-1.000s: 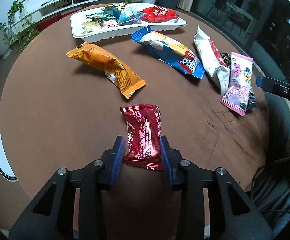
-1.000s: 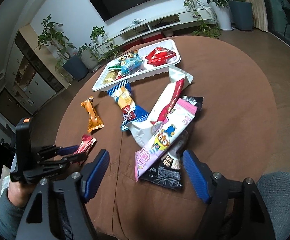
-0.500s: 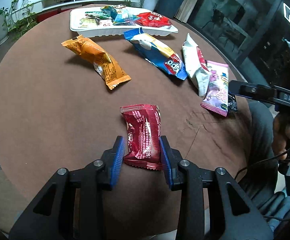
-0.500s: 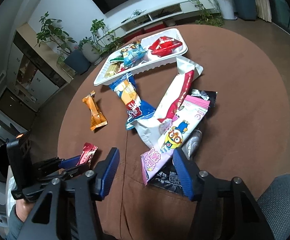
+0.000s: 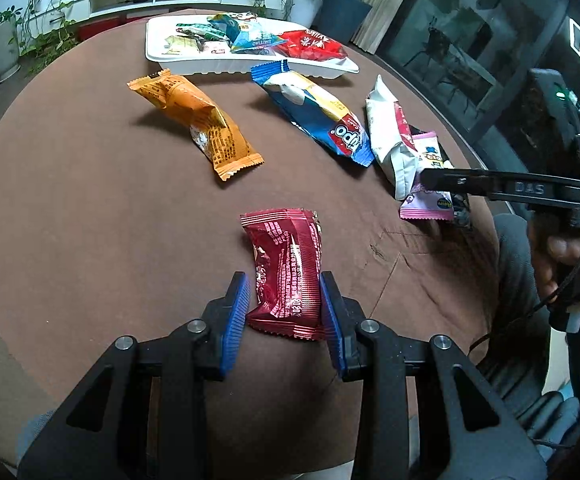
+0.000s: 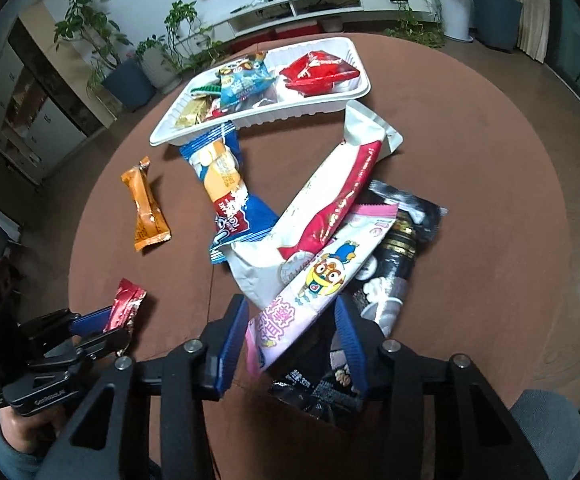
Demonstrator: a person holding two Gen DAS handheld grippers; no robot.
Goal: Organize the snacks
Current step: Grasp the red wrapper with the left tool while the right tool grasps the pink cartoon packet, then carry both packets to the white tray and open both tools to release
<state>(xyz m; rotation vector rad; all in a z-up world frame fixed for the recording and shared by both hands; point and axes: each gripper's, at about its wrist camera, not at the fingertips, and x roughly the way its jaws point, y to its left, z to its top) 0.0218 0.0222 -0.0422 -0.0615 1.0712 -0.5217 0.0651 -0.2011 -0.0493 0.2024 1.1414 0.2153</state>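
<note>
The left hand-held gripper (image 5: 284, 312) was clamped on the near end of a dark red snack packet (image 5: 286, 268), both blue pads against its sides, the rest of the packet lying out across the brown round table (image 5: 90, 208). Over on the other side, the right hand-held gripper (image 6: 292, 344) was closing its jaws around the near end of a pink cartoon packet (image 6: 322, 280); the right pad looked hard against the wrapper, though whether the left one had met it yet I could not tell. That pink packet sat on top of a black packet (image 6: 394, 264) and leaned on a white-and-red pouch (image 6: 330, 208). A blue packet (image 5: 318, 116) lay just beside the pouch, its far end touching the white tray (image 5: 250, 66), and an orange packet (image 5: 198, 120) lay apart on the table. The tray at the far edge held several snacks, a red bag (image 6: 318, 70) in its right compartment.
</note>
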